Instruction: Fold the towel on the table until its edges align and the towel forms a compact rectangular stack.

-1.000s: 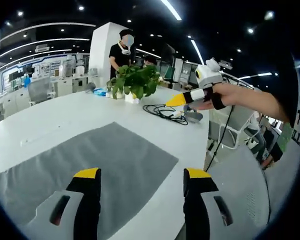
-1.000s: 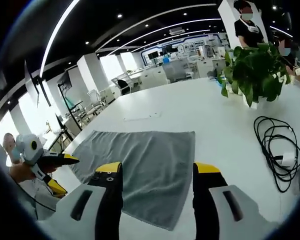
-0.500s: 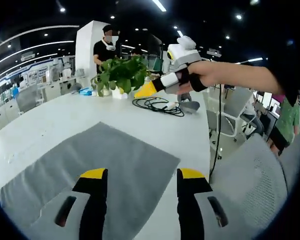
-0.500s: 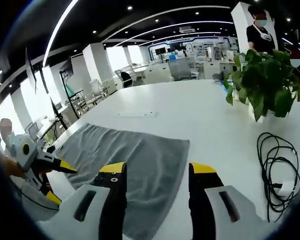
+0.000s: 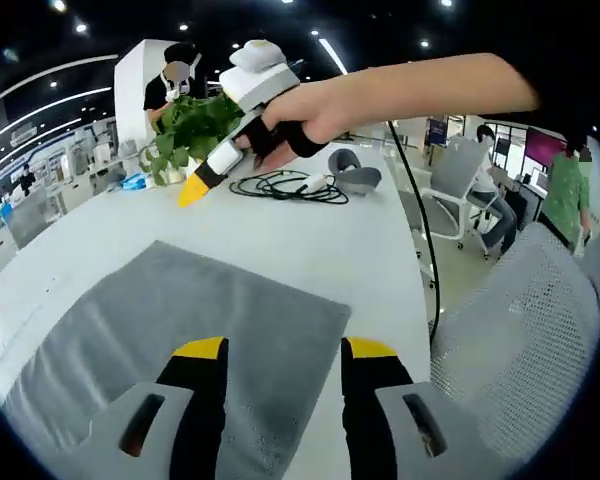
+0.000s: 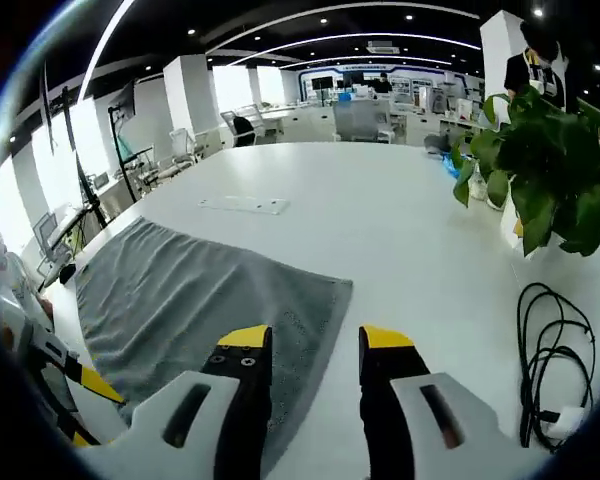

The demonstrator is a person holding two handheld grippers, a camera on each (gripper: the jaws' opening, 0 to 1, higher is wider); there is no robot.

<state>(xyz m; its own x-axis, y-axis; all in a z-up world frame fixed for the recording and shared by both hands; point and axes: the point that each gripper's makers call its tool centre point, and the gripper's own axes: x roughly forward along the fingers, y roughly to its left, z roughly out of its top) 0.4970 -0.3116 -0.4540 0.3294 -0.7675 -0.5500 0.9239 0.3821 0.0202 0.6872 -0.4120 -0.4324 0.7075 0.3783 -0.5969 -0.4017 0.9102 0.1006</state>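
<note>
- the grey towel (image 5: 170,340) lies flat on the white desk (image 5: 310,240).
- the left tool (image 5: 280,352) hovers over the towel's near corner, jaws apart, holding nothing.
- the right tool (image 6: 315,342) hovers at another corner, jaws apart.
- a potted plant (image 6: 550,170) and a black cable (image 6: 550,340) sit nearby.

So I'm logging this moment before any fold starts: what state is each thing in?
Grey rectangular towel: spread flat on the table, unfolded.
Left gripper: open, above the towel's near edge.
Right gripper: open, over a towel corner.
Black cable: loosely coiled on the table.
Green potted plant: upright.
</note>
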